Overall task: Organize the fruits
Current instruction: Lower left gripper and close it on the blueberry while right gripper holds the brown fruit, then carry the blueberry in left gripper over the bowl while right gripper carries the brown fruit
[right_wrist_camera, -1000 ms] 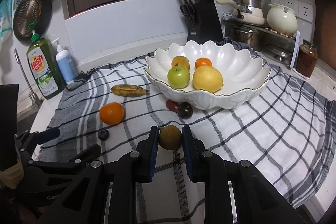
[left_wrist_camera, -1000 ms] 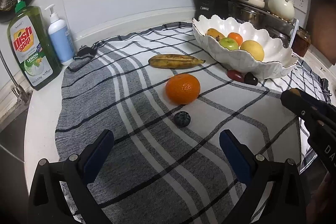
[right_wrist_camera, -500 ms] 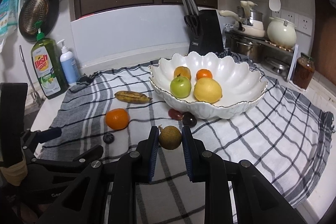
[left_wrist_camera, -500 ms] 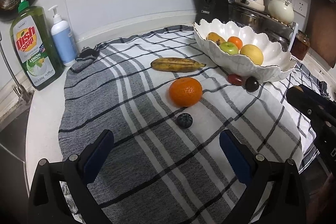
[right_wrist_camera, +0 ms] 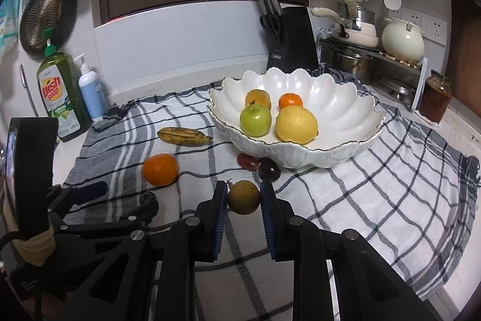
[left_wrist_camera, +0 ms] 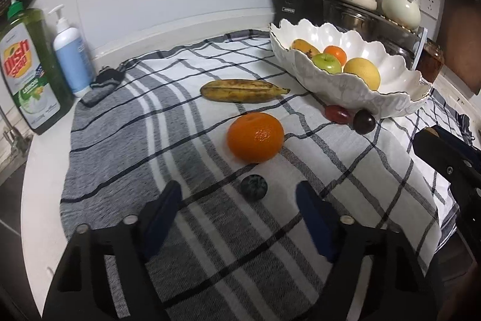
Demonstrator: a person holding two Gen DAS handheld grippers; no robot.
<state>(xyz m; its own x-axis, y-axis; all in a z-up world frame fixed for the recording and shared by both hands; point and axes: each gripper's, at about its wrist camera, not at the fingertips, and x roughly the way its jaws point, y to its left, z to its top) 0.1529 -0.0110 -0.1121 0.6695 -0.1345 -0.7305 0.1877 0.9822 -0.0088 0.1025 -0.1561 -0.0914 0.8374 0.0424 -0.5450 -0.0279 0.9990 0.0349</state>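
A white scalloped bowl holds a green apple, a yellow lemon and two orange fruits. My right gripper is shut on a small brown round fruit, held above the cloth in front of the bowl. My left gripper is open, its fingers either side of a small dark berry on the checked cloth. An orange lies just beyond the berry, then a spotted banana. A red grape and a dark plum lie against the bowl.
A green dish soap bottle and a white pump bottle stand at the far left. A black knife block stands behind the bowl. Pots, a cream kettle and a jar are at the back right.
My right gripper has lifted the brown fruit higher. My left gripper has moved forward toward the dark berry and its fingers have narrowed around it.
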